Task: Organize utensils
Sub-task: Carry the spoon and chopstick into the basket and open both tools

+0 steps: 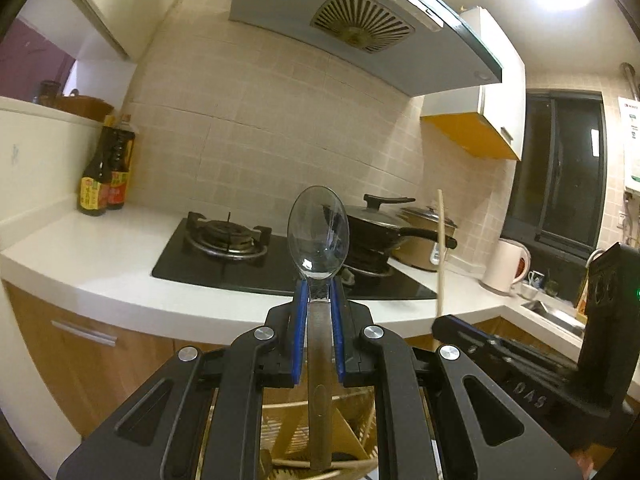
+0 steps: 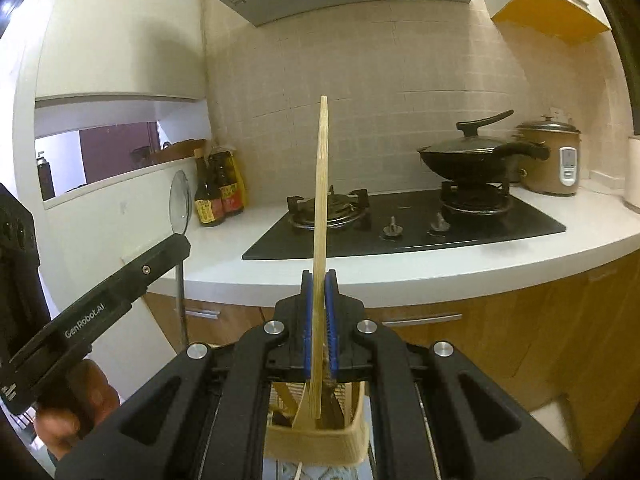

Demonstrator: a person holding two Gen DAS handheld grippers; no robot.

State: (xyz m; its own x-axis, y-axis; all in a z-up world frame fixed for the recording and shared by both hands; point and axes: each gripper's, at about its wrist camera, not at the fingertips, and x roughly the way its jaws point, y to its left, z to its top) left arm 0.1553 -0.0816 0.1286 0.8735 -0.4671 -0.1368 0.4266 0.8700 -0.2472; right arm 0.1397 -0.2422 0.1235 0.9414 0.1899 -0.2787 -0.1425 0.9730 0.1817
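My left gripper (image 1: 319,280) is shut on the handle of a metal spoon (image 1: 318,232), held upright with its bowl pointing up in front of the stove. The spoon also shows in the right wrist view (image 2: 179,200), at the left. My right gripper (image 2: 319,276) is shut on a flat wooden spatula (image 2: 321,200), held upright and seen edge-on. It also shows in the left wrist view (image 1: 441,248) as a thin stick. Below both grippers stands a woven utensil basket (image 2: 320,444) with dividers; it also shows in the left wrist view (image 1: 352,412).
A white counter (image 2: 400,276) carries a black gas hob (image 2: 404,224). A lidded black wok (image 2: 476,156) sits on the right burner, a rice cooker (image 2: 554,160) beside it. Sauce bottles (image 2: 218,192) stand at the left wall. A white kettle (image 1: 506,266) and a sink (image 1: 558,314) are at the right.
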